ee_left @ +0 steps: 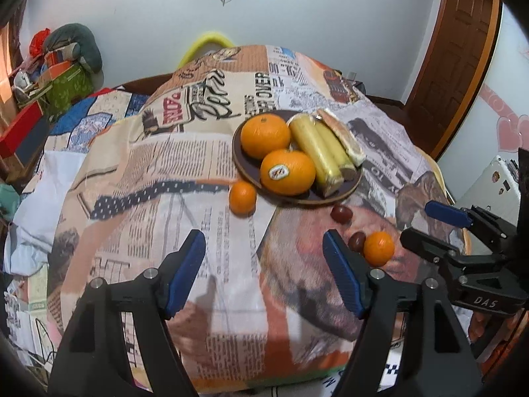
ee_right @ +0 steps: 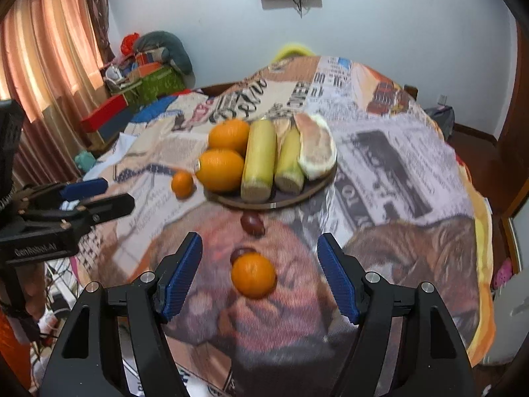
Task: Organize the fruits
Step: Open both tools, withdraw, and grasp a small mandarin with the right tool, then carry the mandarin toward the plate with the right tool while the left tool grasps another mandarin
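A dark round plate [ee_left: 245, 162] [ee_right: 317, 187] on the patterned cloth carries two big oranges [ee_left: 287, 172] [ee_right: 221, 170], two yellow-green stalk pieces [ee_left: 315, 152] [ee_right: 259, 162] and a pale pomelo wedge [ee_left: 344, 137] [ee_right: 315, 147]. One small mandarin [ee_left: 242, 197] [ee_right: 182, 183] lies just left of the plate. A second mandarin [ee_left: 379, 248] [ee_right: 253, 275] and two dark red fruits [ee_left: 341, 213] [ee_right: 252, 223] lie in front of it. My left gripper [ee_left: 263, 236] [ee_right: 119, 192] is open over bare cloth. My right gripper [ee_right: 259, 237] [ee_left: 416, 221] is open, the second mandarin between its fingers, untouched.
The cloth [ee_left: 165, 165] drapes over a rounded table that falls away on all sides. Boxes and bags [ee_left: 59, 76] are piled at the far left by a curtain [ee_right: 49, 66]. A wooden door [ee_left: 459, 49] stands at the right.
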`<state>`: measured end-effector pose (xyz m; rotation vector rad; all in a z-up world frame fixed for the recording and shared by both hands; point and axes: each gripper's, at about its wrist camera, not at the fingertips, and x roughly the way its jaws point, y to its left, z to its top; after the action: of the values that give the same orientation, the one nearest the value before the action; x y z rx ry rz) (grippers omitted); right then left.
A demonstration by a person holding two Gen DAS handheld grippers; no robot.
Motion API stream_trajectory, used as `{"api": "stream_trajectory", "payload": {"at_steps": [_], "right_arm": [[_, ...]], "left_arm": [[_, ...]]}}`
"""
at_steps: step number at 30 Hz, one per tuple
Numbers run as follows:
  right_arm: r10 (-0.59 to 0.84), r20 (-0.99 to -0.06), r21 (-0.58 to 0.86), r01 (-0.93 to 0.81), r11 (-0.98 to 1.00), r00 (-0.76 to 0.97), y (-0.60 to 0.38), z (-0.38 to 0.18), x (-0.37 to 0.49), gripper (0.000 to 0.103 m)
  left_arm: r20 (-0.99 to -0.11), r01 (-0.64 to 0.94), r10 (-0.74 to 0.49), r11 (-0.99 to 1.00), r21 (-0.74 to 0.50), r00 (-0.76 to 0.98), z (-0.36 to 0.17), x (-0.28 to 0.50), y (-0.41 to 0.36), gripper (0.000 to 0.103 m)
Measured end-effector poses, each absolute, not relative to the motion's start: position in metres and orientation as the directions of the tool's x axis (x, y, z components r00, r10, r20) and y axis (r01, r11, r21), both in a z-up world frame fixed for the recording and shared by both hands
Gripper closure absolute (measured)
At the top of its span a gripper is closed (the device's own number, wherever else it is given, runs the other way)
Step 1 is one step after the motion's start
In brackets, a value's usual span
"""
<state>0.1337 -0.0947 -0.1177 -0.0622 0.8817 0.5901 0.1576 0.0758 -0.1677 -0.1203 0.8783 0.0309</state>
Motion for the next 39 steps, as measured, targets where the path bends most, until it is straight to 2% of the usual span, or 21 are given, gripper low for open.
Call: {"api": "stream_trajectory", "payload": {"at_steps": [8,11,13,15,17,34,37,39], "right_arm": [[0.441,-0.786,0.190,-0.508,0.840,0.434,-0.087,-0.145,0.131,0.035],[0.442,-0.799,0.205,-0.505,0.838,0.408,-0.086,-0.153,0.133,0.044],[0.444,-0.804,0.213,-0.506,0.836,0.395,-0.086,-0.157,0.134,0.057],[0.452,-0.804,0.222,-0.510,0.831,0.387,-0.086,-0.158,0.134,0.064],[0.467,-0.798,0.235,-0.518,0.823,0.380,-0.088,-0.157,0.134,0.069],[0.440,-0.750,0.205,-0.459,0.865,0.493,-0.109,-0.130,0.164,0.069],[0.433,-0.749,0.202,-0.451,0.869,0.501,-0.111,-0.131,0.170,0.069],[0.432,-0.749,0.203,-0.447,0.871,0.503,-0.112,-0.132,0.172,0.069]], "left_arm": [[-0.797,-0.099,-0.030,0.989,-0.113,0.604,-0.188,0.153,0.084,0.030],[-0.803,-0.103,-0.034,0.988,-0.118,0.595,-0.194,0.153,0.086,0.030],[-0.807,-0.104,-0.033,0.988,-0.116,0.590,-0.197,0.154,0.087,0.030],[-0.808,-0.106,-0.033,0.987,-0.118,0.588,-0.200,0.156,0.088,0.030],[-0.810,-0.108,-0.035,0.987,-0.121,0.586,-0.202,0.159,0.088,0.030],[-0.797,-0.117,0.000,0.989,-0.089,0.604,-0.209,0.209,0.099,0.030],[-0.799,-0.115,-0.006,0.989,-0.095,0.601,-0.214,0.218,0.102,0.040],[-0.805,-0.116,-0.008,0.989,-0.095,0.594,-0.218,0.224,0.103,0.052]]}}
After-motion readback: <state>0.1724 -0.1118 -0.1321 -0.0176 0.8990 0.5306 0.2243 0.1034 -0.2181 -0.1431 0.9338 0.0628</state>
